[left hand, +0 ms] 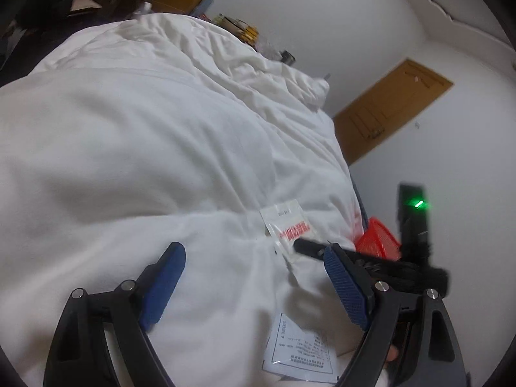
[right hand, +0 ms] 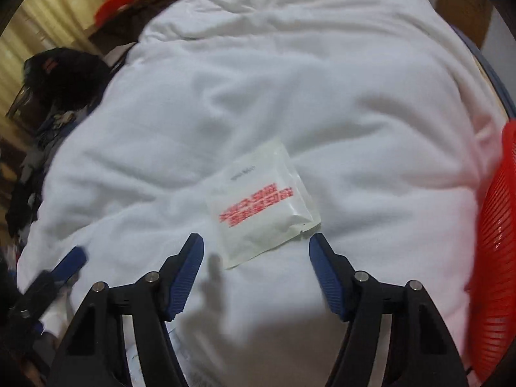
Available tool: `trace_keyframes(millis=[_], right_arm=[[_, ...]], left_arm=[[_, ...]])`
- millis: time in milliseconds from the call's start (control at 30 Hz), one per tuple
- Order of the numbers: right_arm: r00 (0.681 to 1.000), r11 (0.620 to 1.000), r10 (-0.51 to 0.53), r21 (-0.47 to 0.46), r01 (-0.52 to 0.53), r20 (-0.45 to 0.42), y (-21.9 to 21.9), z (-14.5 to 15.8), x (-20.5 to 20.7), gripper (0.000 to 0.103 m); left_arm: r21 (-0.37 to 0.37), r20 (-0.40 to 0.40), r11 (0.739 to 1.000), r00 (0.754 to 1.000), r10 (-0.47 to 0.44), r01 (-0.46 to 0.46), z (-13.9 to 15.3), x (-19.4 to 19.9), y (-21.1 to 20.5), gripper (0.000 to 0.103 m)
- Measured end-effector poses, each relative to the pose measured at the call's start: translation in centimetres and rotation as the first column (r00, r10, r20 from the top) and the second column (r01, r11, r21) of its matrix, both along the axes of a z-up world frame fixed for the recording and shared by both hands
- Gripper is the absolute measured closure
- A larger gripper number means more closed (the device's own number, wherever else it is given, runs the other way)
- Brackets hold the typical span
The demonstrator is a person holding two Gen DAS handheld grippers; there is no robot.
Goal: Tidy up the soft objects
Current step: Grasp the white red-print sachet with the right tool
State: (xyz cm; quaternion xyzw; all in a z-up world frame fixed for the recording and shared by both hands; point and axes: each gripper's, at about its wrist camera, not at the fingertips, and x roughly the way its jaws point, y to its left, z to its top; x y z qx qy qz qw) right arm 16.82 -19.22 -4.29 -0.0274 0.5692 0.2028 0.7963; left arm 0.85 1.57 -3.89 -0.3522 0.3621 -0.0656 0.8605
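Note:
A white soft packet with red print (right hand: 262, 201) lies flat on the white duvet (right hand: 290, 96), just ahead of my right gripper (right hand: 256, 245), which is open and empty with its jaws either side of the packet's near edge. The packet also shows in the left wrist view (left hand: 285, 224). A second white packet with dark print (left hand: 300, 348) lies near the bottom, between the fingers of my left gripper (left hand: 254, 258), which is open and empty over the duvet (left hand: 145, 145). The right gripper's body (left hand: 387, 258) shows at right there.
A red mesh basket (right hand: 496, 258) stands at the bed's right edge, also in the left wrist view (left hand: 377, 235). Dark clothes and clutter (right hand: 58, 80) lie left of the bed. A wooden door (left hand: 390, 109) and white wall are beyond.

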Motion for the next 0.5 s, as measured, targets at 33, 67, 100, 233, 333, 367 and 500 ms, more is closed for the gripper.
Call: trace_keyframes(millis=[33,67,100,233,333,367,500], right_arm=[[1.000,1.000,-0.001,0.003,0.001,-0.010,0.1,-0.5,0.1,0.035],[1.000,1.000,-0.014,0.008,0.014,-0.008,0.0,-0.6,0.1,0.035],[1.000,0.999,-0.028,0.018,0.028,-0.006,0.0,-0.7,0.2,0.035],[0.999,0.997,-0.043,0.060,0.044,-0.021,0.4,-0.7,1.2,0.035],[0.998,0.995,-0.068,0.066,0.069,-0.015,0.6,-0.9,1.8,0.035],[0.998,0.996,-0.070,0.063,0.070,-0.008,0.7,-1.0,1.9,0.036],[0.995,0.993,-0.102,0.065,0.101,0.011,0.6,-1.0,2.2,0.065]], left_arm=[[-0.010,0.006,1.000,1.000,0.014,-0.014,-0.2,-0.1,0.4,0.013],[-0.016,0.013,1.000,1.000,0.019,-0.018,-0.2,-0.2,0.6,0.013],[-0.018,0.014,1.000,1.000,0.015,-0.015,-0.5,0.0,0.6,0.013],[-0.006,0.005,1.000,1.000,-0.012,0.012,-0.5,-0.1,0.4,0.013],[0.029,-0.011,0.992,0.992,-0.124,0.125,-0.1,-0.1,-1.0,0.013],[0.032,-0.016,0.986,0.987,-0.161,0.161,0.0,0.0,-1.5,0.013],[0.044,-0.056,0.953,0.953,-0.296,0.299,0.3,0.0,-3.6,0.013]])
